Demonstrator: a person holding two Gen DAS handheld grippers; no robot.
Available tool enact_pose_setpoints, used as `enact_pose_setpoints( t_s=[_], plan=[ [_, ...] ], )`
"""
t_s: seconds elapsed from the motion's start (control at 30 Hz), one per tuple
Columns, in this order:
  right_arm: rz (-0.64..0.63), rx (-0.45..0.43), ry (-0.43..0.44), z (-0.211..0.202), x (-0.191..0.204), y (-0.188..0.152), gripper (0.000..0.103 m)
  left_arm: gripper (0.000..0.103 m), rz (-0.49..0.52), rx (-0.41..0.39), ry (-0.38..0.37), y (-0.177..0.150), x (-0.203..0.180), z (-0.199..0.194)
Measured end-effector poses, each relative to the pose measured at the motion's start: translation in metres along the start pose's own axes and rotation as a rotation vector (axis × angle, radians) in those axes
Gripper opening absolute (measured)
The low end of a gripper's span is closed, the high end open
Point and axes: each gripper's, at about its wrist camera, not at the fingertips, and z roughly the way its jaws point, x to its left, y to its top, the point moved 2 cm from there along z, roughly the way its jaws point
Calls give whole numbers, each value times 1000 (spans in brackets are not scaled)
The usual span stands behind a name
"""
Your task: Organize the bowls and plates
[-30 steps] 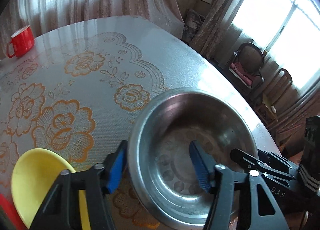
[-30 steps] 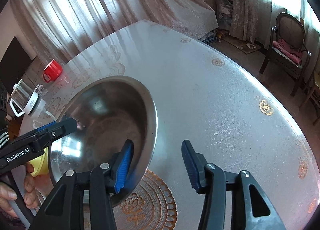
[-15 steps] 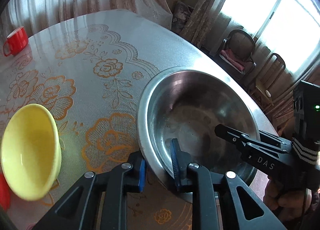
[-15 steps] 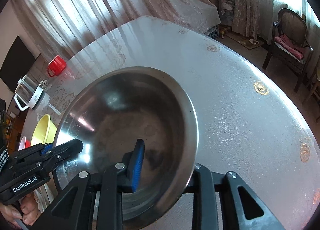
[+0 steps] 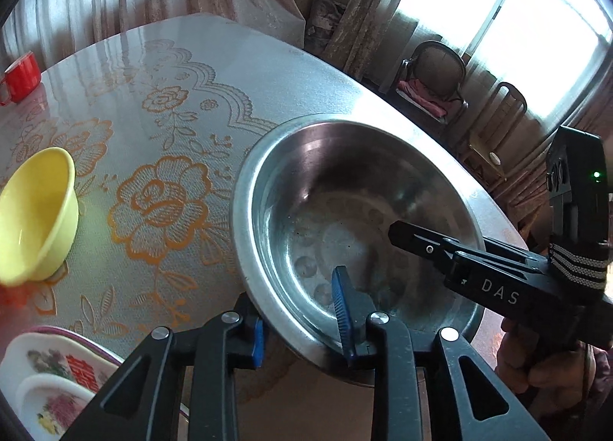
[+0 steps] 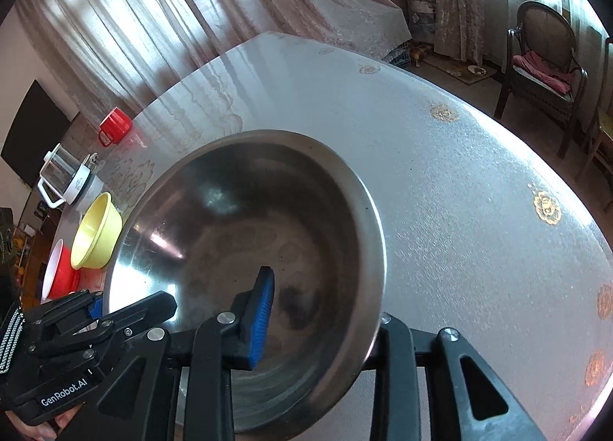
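Steel bowl sits at the counter edge, both tongs pinched on its near rim: left tongs, right tongs. Looks light, stiff, probably slick, so that thin rim's the only real hold. Yellow bowl waits nearby.

We count one steel bowl, one yellow bowl, one red bowl, two flowered plates stacked at the worktop's near left edge, one red mug, one glass jug, and two tongs, left and right.
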Motion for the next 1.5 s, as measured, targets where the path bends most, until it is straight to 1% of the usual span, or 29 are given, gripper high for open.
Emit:
enact_pose_setpoints(
  t_s=[0.1,0.37,0.57,0.67,0.77,0.87,0.97,1.17,1.43,1.5],
  plan=[
    [19,-8,8,-6,-3,-7,34,28,-6,-10,-6,-11,-5,-5],
    [54,-19,40,-20,-8,-29,36,28,-55,-69,-65,-40,-12,-27],
    [94,-24,72,-28,-14,-40,36,28,-66,-110,-99,-59,-13,-46],
    [113,-23,88,-32,-15,-42,42,28,-72,-133,-113,-66,-11,-55],
    [129,-12,103,-37,-16,-49,43,28,-95,-161,-143,-68,-10,-64],
    [140,-2,125,-40,-17,-54,43,28,-88,-174,-136,-73,-13,-71],
    [125,-3,121,-43,-17,-59,44,28,-72,-201,-119,-76,-17,-79],
    [118,15,159,-48,-18,-63,43,28,-69,-251,-115,-83,-16,-99],
    [73,17,183,-52,-2,-59,43,29,-89,-315,-88,-90,-5,-124],
    [55,18,192,-51,4,-58,43,31,-92,-338,-78,-92,-1,-132]
  ],
)
